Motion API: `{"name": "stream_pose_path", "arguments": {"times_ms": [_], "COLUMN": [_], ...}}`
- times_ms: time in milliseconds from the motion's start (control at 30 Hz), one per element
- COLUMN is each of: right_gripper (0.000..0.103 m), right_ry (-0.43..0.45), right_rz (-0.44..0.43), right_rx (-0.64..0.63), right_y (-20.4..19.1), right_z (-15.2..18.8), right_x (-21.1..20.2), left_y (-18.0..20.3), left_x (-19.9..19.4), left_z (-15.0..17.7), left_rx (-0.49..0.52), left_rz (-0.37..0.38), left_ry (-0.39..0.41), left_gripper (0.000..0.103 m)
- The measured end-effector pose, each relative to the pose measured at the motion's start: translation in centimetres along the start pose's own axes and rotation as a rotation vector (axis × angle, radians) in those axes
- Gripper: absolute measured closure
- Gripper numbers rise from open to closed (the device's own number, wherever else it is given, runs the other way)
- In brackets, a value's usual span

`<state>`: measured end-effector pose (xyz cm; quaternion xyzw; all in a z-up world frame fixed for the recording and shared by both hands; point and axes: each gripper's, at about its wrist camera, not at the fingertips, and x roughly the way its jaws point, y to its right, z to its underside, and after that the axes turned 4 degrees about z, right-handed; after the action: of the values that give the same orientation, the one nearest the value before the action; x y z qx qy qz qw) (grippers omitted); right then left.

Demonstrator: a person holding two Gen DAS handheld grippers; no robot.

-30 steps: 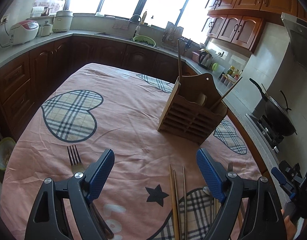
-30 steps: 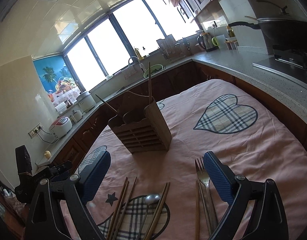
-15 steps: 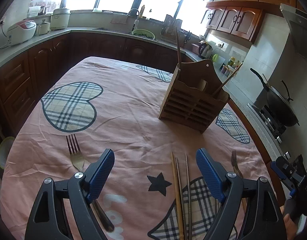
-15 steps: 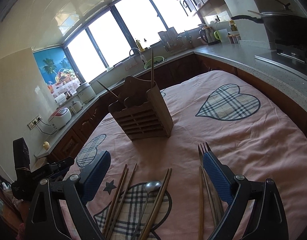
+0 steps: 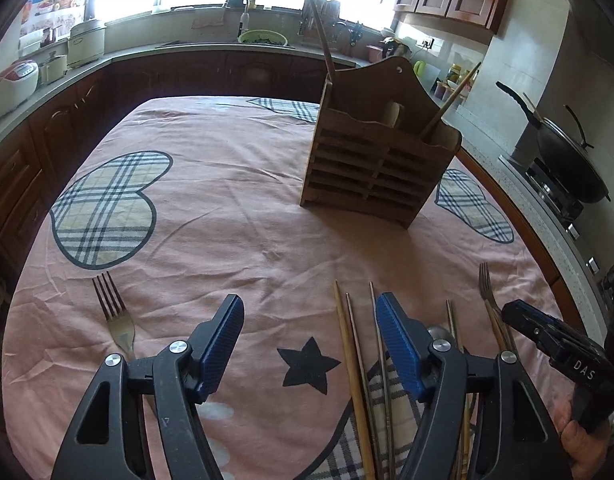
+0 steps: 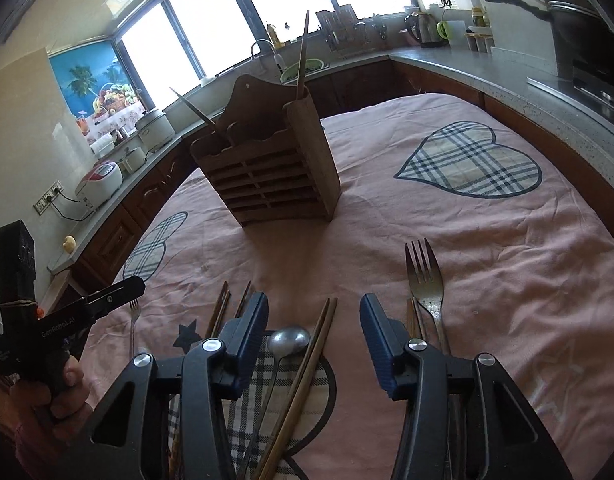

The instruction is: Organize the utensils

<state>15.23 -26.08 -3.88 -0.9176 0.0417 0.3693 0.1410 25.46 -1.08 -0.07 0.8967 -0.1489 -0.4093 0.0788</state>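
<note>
A wooden utensil holder (image 5: pixel 379 148) (image 6: pixel 267 168) stands mid-table with two chopsticks sticking out. My left gripper (image 5: pixel 309 338) is open and empty, low over the pink cloth. A fork (image 5: pixel 115 312) lies to its left and chopsticks (image 5: pixel 353 352) to its right. My right gripper (image 6: pixel 313 332) is open and empty, above a spoon (image 6: pixel 287 340) and a pair of chopsticks (image 6: pixel 311 356). A second fork (image 6: pixel 425 284) lies just right of it, and more chopsticks (image 6: pixel 221 312) lie to its left.
The table wears a pink cloth with plaid hearts (image 5: pixel 103 208) (image 6: pixel 471 164). Dark counters ring the table. A wok (image 5: pixel 567 160) sits on the stove at right. Rice cookers (image 5: pixel 15 80) stand at left. The other gripper shows in each view (image 5: pixel 563 348) (image 6: pixel 67 320).
Both grippers have dropped lower and tilted down toward the utensils on the cloth. The right gripper now sits over the spoon and chopsticks. Both jaws stay open.
</note>
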Motion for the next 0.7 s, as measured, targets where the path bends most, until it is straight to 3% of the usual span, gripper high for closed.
{"name": "stream_pose_path", "arguments": {"times_ms": [100,167,333,700], "right_gripper": [0.075,0.079,0.08,0.088], "right_ry": [-0.053,-0.082,-0.132,-0.186], "right_rz": [0.012,0.021,0.03,0.052], "right_rx": [-0.016,-0.019,-0.018,-0.054], "right_y": [-0.2,-0.1,0.2,0.4], "right_z": [0.4,0.5,0.7,0.6], "right_x": [1.5,2.4,4.1,6.2], "left_y": [1.1,1.8,3.4,5.3], "left_x": [1.6,2.5,5.1,11.9], "left_z": [-0.6,-1.0,-1.6,-3.0], "left_rx": [0.033,0.057,0.125,0.212], "left_rz": [0.01,0.027,0.065,0.063], "left_ry": [-0.031,-0.054,-0.112,-0.24], "left_gripper": [0.048,0.052,0.058,0.07]}}
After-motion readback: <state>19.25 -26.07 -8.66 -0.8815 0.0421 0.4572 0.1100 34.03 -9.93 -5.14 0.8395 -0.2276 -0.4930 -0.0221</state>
